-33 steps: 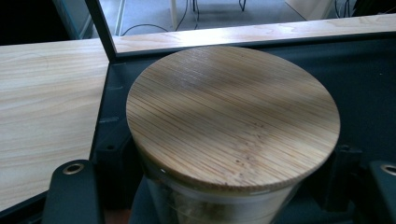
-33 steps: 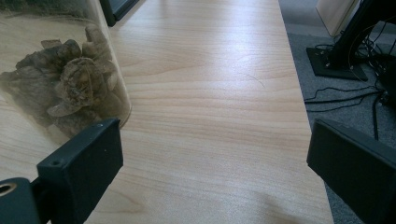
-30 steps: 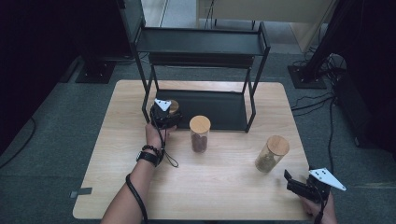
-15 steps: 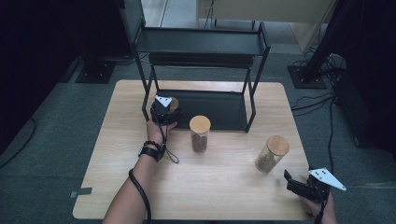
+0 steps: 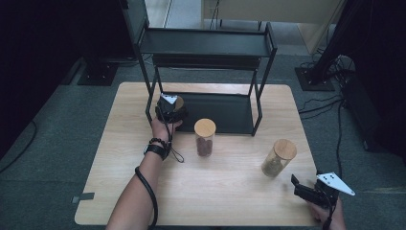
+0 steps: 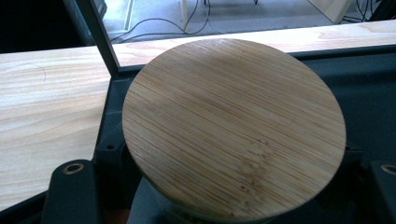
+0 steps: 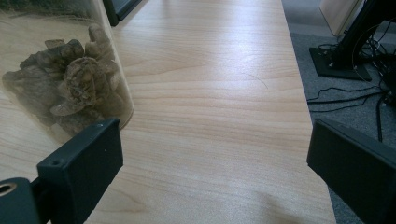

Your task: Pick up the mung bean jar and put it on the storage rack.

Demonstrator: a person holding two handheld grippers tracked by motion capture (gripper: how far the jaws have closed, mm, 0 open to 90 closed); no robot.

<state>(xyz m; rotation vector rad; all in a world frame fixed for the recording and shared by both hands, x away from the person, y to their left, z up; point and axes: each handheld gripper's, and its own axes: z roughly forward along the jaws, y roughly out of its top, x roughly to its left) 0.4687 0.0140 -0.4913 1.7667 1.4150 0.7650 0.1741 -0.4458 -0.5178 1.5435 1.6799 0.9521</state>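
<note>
Black steel shelf rack (image 5: 206, 48) fills the back of the wooden table (image 5: 119, 191), and I've just slid my left gripper (image 5: 168, 111) a touch further in toward its bottom tray, jaws clamped on the bamboo-lidded jar (image 6: 233, 126), which now sits at the tray's left front corner, so the placing looks close. Two more jars (image 5: 204, 138) wait on the table; my right gripper (image 5: 311, 191) idles wide open, holding nothing, beside the dried-flower jar (image 7: 65, 88).
</note>
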